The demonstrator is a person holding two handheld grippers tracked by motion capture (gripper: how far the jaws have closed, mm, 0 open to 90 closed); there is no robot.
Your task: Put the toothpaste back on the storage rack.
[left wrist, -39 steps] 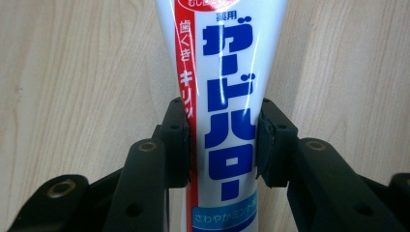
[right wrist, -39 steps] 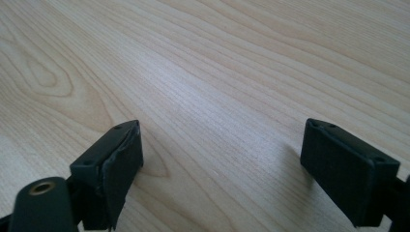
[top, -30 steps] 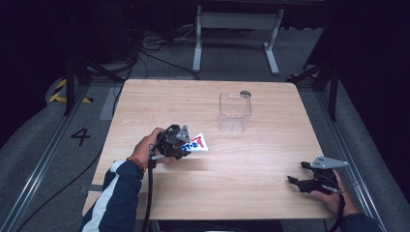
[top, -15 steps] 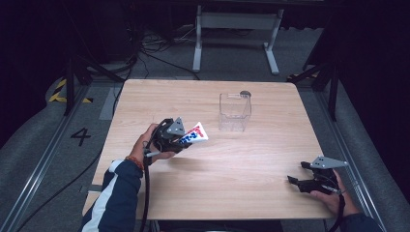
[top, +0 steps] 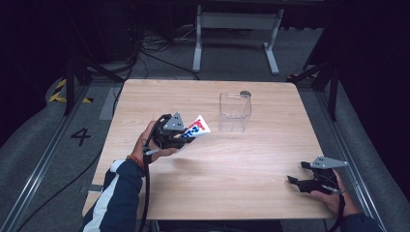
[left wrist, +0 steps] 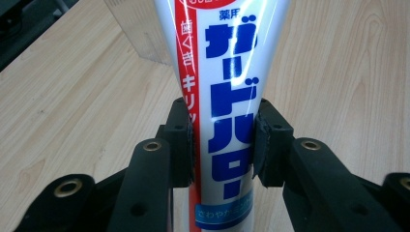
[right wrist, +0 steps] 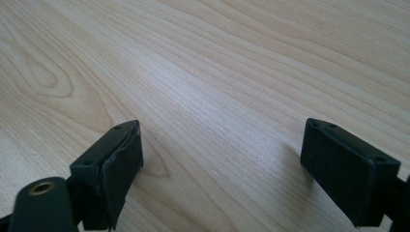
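**Tube held aloft, container just ahead**

Left gripper (top: 180, 137) clamped on a white toothpaste tube (top: 197, 129), pads pressing both sides of its body in the left gripper view (left wrist: 223, 116). Tube lifted clear of the worktop (top: 232, 174), long axis running straight out from the jaws and pointing up and to the right toward the clear plastic container (top: 235, 112). Container standing upright on the far middle of the worktop, near the tube's forward end yet apart from it; seen blurred beyond the tube in the left gripper view (left wrist: 140, 34). Likely next: carry forward along the tube's own axis, then tip it to drop in through the open top. Left hand much the nearer. Right gripper (top: 314, 181) resting low at the near right corner, well apart, jaws spread wide with nothing but bare wood between them (right wrist: 222, 159).
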